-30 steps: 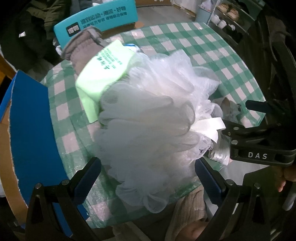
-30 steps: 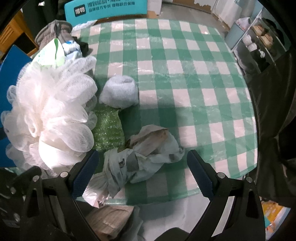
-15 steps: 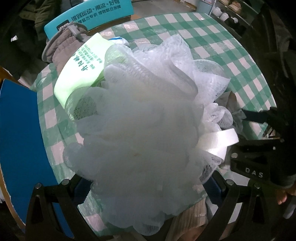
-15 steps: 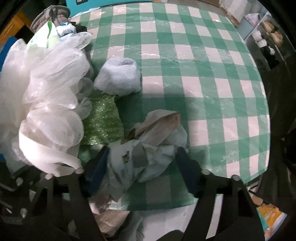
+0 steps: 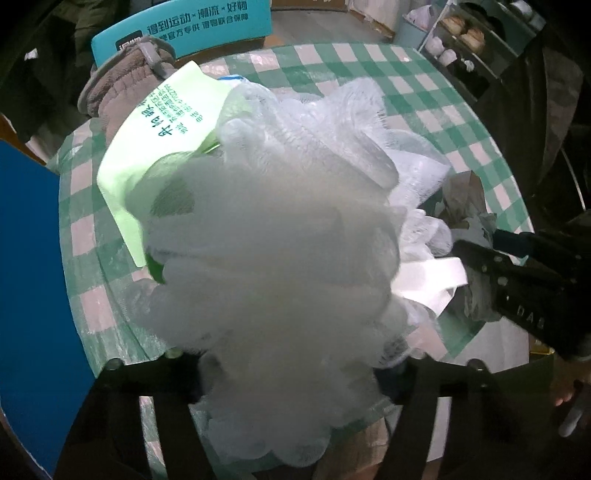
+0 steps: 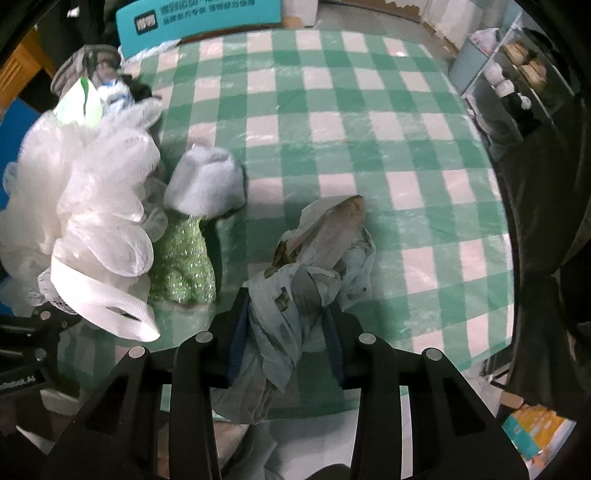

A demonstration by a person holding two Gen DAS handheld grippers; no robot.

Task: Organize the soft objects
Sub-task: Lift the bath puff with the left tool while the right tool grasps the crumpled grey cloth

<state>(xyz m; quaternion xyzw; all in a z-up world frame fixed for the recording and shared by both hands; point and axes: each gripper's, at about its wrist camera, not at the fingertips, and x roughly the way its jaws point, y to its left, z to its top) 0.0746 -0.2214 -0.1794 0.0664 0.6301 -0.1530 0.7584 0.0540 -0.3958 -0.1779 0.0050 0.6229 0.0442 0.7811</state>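
Note:
My left gripper (image 5: 288, 373) is shut on a big white mesh bath pouf (image 5: 280, 236) that fills its view; the pouf also shows at the left of the right wrist view (image 6: 92, 199), with its white ribbon loop (image 6: 107, 306) hanging. My right gripper (image 6: 284, 336) is shut on a crumpled grey-blue patterned cloth (image 6: 314, 266) at the near edge of the round table. A rolled white sock (image 6: 205, 182) and a glittery green sponge cloth (image 6: 183, 262) lie between pouf and cloth.
The table has a green-and-white checked cover (image 6: 369, 129). A light green packet (image 5: 155, 147) and a brown fleece item (image 5: 118, 96) lie at the far left. A blue board (image 5: 29, 280) stands left of the table; a teal sign (image 6: 199, 14) stands behind.
My left gripper closed on the pouf and drew it close to the camera. My right gripper moved onto the crumpled cloth and closed on it.

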